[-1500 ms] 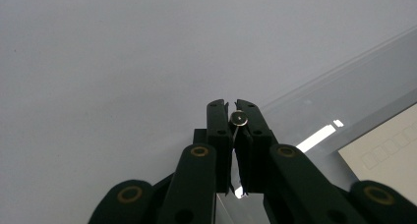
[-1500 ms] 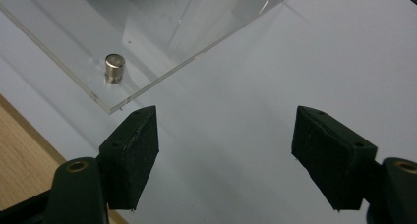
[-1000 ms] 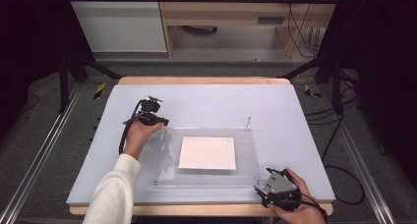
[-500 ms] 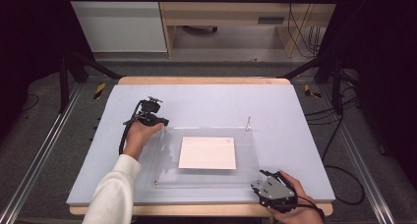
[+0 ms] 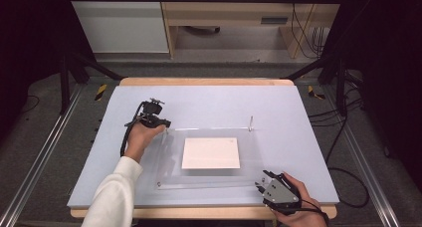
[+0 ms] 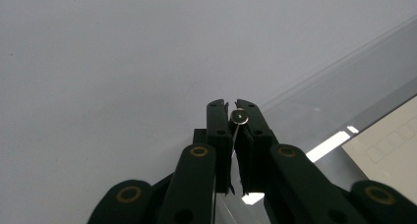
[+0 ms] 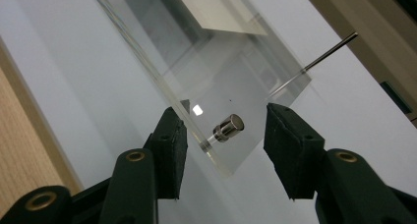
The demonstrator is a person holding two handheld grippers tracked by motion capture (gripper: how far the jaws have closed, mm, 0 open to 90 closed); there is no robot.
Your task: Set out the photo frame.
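1. Acrylic sheet [image 5: 209, 157] lay flat in the middle of the table [image 5: 308, 137], with a white card [image 5: 210, 153] under its centre.
2. My left gripper [image 5: 166, 124] sat at the sheet's far left corner, jaws pressed together on a thin pin [image 6: 239, 117] with a round head; in the left gripper view the pin stood upright between the pads.
3. My right gripper [image 5: 260, 183] was at the near right corner, by the table's front edge.
4. In the right gripper view its jaws stood apart on either side of a small metal stud [image 7: 229, 127] poking up from the sheet's corner; neither pad touched it.
5. Those jaws had just been closing, with the stud between them and a gap left on both sides.
6. Another pin [image 5: 250, 123] stood upright at the sheet's far right corner, well apart from both grippers.
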